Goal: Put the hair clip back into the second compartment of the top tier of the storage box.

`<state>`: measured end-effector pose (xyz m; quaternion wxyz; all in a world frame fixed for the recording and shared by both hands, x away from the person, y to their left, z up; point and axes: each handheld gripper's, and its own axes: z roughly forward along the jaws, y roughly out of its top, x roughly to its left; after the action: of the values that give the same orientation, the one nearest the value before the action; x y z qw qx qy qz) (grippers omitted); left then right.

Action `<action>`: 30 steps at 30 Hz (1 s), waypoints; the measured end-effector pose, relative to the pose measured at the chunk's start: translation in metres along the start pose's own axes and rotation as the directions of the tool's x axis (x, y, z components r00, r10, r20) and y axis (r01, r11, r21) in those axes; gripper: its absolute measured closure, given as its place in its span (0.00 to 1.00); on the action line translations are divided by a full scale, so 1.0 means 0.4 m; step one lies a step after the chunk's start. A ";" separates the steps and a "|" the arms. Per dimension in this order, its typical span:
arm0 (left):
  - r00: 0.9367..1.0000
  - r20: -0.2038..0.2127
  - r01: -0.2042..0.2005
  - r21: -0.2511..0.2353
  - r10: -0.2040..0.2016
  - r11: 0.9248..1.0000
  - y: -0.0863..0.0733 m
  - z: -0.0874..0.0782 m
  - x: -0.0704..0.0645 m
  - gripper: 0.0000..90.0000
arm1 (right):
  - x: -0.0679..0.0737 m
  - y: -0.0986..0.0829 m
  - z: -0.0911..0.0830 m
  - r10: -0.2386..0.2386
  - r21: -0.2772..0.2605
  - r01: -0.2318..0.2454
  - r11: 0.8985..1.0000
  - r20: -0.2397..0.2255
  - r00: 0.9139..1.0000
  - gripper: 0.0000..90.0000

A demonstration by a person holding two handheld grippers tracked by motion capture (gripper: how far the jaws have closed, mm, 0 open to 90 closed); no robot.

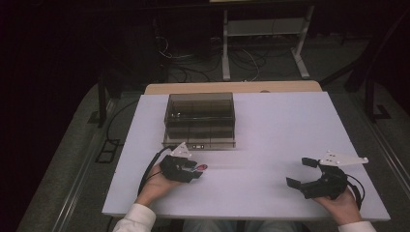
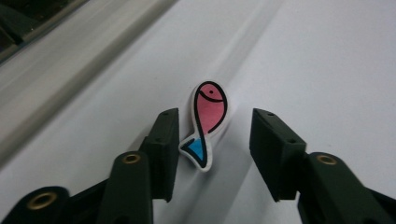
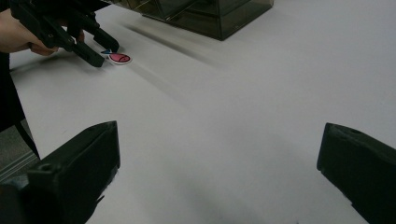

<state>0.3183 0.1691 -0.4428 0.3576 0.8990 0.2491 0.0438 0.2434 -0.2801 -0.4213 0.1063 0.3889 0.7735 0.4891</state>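
White table (image 1: 270,125) takes up most of the high view, bare apart from a few items, so there's free room to work. Smoked clear plastic organizer box (image 1: 199,120) sits far left of centre, with inner dividers and its front face toward the person; likely the drop-off spot for small parts, judging by the compartments. A small light strip at its front base could be a label, too small to read.

Right gripper (image 1: 303,173) rests near the right edge, held in the right hand (image 1: 344,203), well apart from everything. Its jaws stand wide, nothing between them; looks parked while the other side works.

Left gripper (image 1: 197,172), held in the left hand (image 1: 157,182), sits near left, just in front of the box. In the left gripper view the jaws are partly spread and straddle the fish sticker (image 2: 207,122), one jaw on each side. The left jaw is very near or touching the tail, the right one is clear of it, so no clamp yet. Low and lined up like this, it reads as set for a pinch.

The fish sticker lies flat on the table, near left, between those jaws: pink body, blue tail, black outline, white border, a dot eye. No text or brand on it. It also shows from the right gripper view, far left.
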 end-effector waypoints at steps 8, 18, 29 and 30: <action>0.998 -0.047 -0.046 0.011 0.047 0.999 0.000 0.001 -0.002 0.75 | 0.001 0.000 0.001 0.000 0.002 0.000 1.000 -0.002 1.000 0.00; 0.998 -0.043 -0.046 0.035 0.047 0.998 0.009 0.000 0.003 0.81 | -0.001 0.001 0.000 -0.002 0.001 0.002 1.000 -0.004 1.000 0.00; 1.000 -0.003 0.024 0.004 -0.024 1.000 0.008 -0.014 0.015 0.82 | -0.001 0.001 0.001 -0.003 0.002 0.003 1.000 -0.004 1.000 0.00; 1.000 -0.002 0.025 0.004 -0.025 1.000 0.008 -0.016 0.016 0.82 | -0.001 0.001 0.000 -0.002 0.002 0.002 1.000 -0.004 1.000 0.00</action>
<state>0.3235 0.1740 -0.4366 0.3560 0.8965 0.2608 0.0397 0.2441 -0.2803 -0.4210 0.1051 0.3871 0.7745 0.4891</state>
